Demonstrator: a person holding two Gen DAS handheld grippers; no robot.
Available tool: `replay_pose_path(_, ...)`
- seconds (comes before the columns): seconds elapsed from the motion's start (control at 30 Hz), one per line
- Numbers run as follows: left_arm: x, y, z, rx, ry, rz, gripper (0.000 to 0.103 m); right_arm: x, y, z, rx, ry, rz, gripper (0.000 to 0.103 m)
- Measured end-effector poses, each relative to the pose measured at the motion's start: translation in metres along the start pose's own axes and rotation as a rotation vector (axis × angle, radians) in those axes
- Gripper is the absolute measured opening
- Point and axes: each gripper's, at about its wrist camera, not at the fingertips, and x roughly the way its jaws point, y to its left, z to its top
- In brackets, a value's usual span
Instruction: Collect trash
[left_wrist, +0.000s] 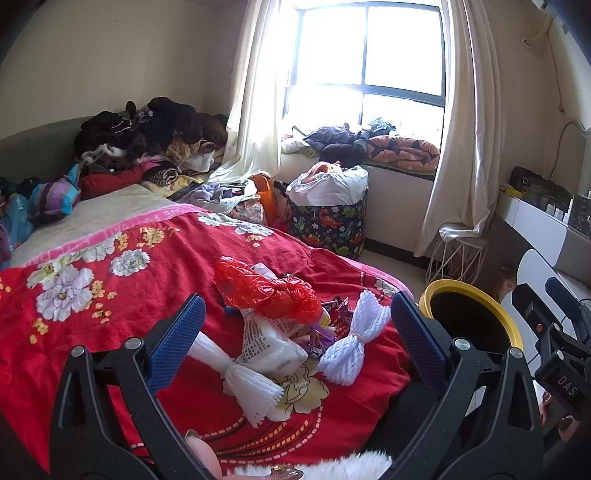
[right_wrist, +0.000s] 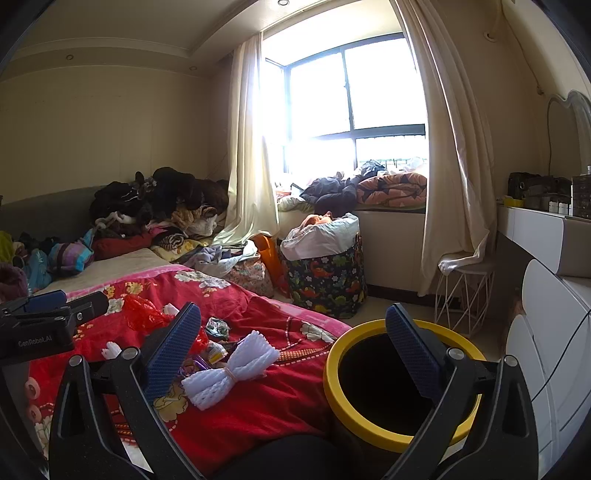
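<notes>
Eyeing foam net bundle (left_wrist: 352, 339) | light, squishy, grab its banded waist | left gripper (left_wrist: 297, 332), right gripper (right_wrist: 291, 350) both gaping, empty | bin (right_wrist: 399, 384) close

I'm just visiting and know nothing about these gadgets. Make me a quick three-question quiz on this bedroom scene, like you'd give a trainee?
1. True or false: the left gripper is clamped on the red plastic bag.
2. Multiple choice: the yellow-rimmed bin stands
A) on the bed
B) on the floor beside the bed
C) on the window ledge
3. Fill in: two white foam nets, the nearer and the farther, lie on the ____ floral blanket.

Key
1. False; its jaws stand wide apart above the trash pile, holding nothing. The right gripper is open too.
2. B
3. red
</notes>
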Motion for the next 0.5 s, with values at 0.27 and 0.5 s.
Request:
replay_pose_path(0.27,-0.0004,0.0003,0.0009,-0.001,0.0,-0.002,0.092,-0.0014,-0.0005,0.0014,0.0,0.0,-0.001,0.097)
replay_pose_path(0.5,-0.0007,0.0001,0.0006,0.001,-0.001,0.0,0.092,-0.0005,0.0005,-0.0003,-0.001,-0.001,-0.001,0.097)
